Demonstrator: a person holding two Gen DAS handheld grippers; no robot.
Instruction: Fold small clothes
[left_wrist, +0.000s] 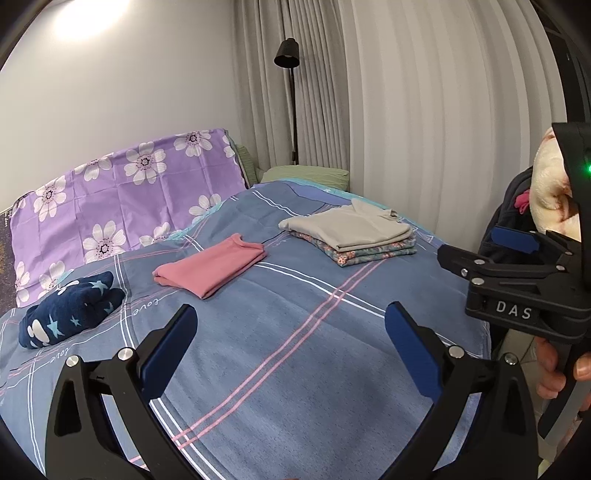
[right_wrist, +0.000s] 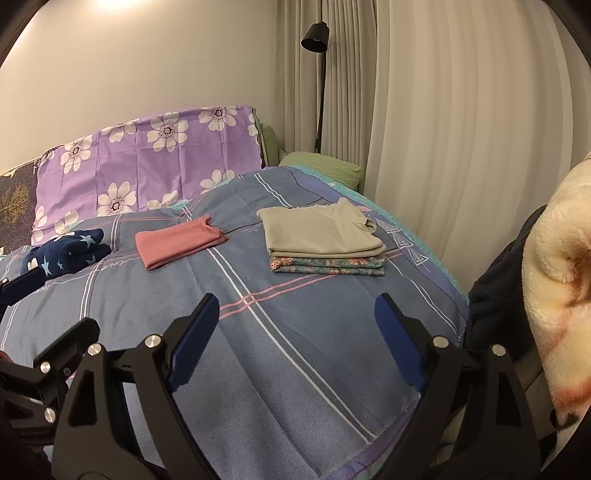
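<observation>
Both claws, left claw (left_wrist: 290, 341) and right claw (right_wrist: 295, 332), wide, empty over bed (right_wrist: 295, 369). Pink top (left_wrist: 210, 267), beige-floral stack (left_wrist: 351, 236) folded. Next: probably fetch unfolded garment.

My left gripper (left_wrist: 290, 325) and right gripper (right_wrist: 297, 319) look alike: black angular plastic arms, blue pads (left_wrist: 170, 349), silver screws (right_wrist: 153, 340). White "DAS" lettering (left_wrist: 513, 312) marks the right one.

Soft indoor light, bright glare patch on wall (left_wrist: 92, 18) at top left. Strong fisheye bending, dark vignette corners. Focus sharp, shadows faint.
</observation>
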